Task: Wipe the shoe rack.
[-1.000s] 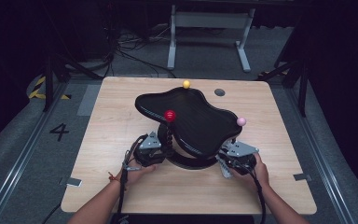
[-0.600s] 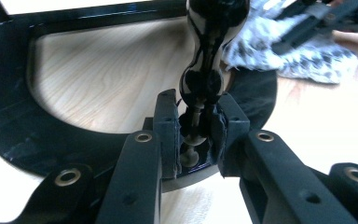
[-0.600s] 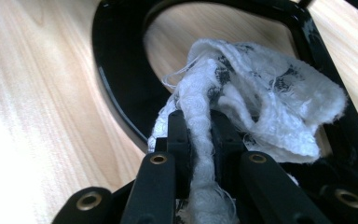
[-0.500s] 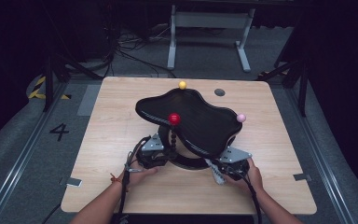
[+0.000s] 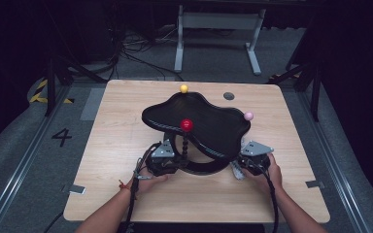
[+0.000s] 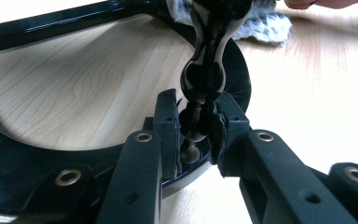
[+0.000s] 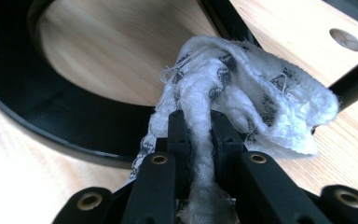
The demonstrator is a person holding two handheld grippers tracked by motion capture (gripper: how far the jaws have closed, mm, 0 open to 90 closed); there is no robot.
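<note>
A black stand has a wavy tray top over a ring base, with posts topped by a red ball, a yellow ball and a pink ball. My left gripper is shut on the black beaded post under the red ball, low down by the ring base; the left gripper pads press the post from both sides. My right gripper is shut on a white patterned cloth, which the right gripper holds against the ring base at its right side.
The stand sits mid-table on a light wooden table with a round hole at the back right. A metal frame and cables lie on the dark floor beyond. Both forearms come in from the near edge.
The right gripper with the cloth slid in toward the front of the ring base, then back out to the right. The left gripper has kept its hold on the post.
</note>
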